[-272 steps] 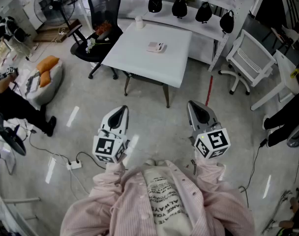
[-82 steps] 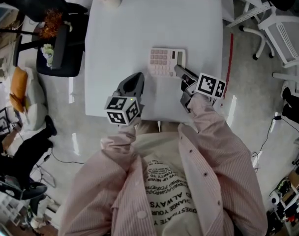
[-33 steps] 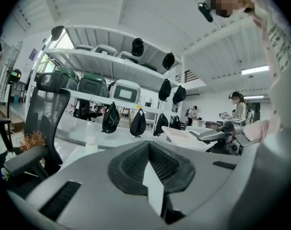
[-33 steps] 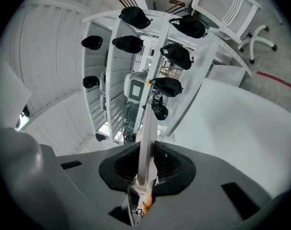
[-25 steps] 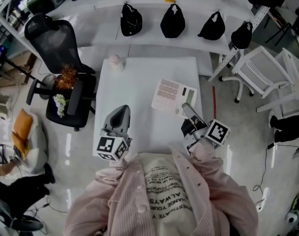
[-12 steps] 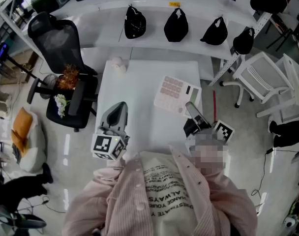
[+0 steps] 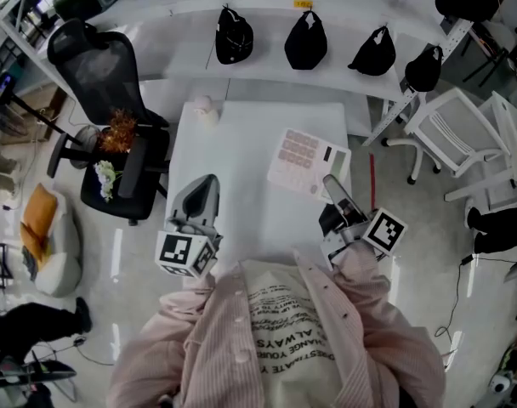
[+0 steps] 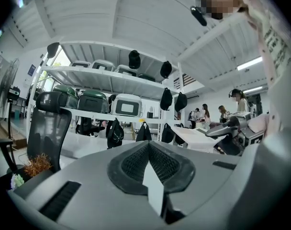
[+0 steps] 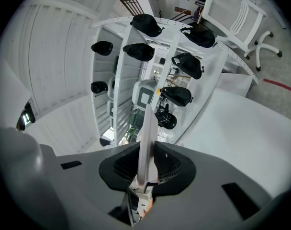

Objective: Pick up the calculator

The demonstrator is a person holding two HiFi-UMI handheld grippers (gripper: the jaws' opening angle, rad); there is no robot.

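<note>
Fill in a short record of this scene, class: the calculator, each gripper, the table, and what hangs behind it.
Calculator: pale, pink keys, tilted, gripped at its near edge
Right gripper: shut on the calculator
Left gripper: shut, empty
Table: white, with a small pale object at its far left corner
Behind: black bags hanging in a row

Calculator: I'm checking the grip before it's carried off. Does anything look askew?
Yes: the calculator is skewed to the edges of the white table, clamped only along its near edge by the right gripper.
</note>
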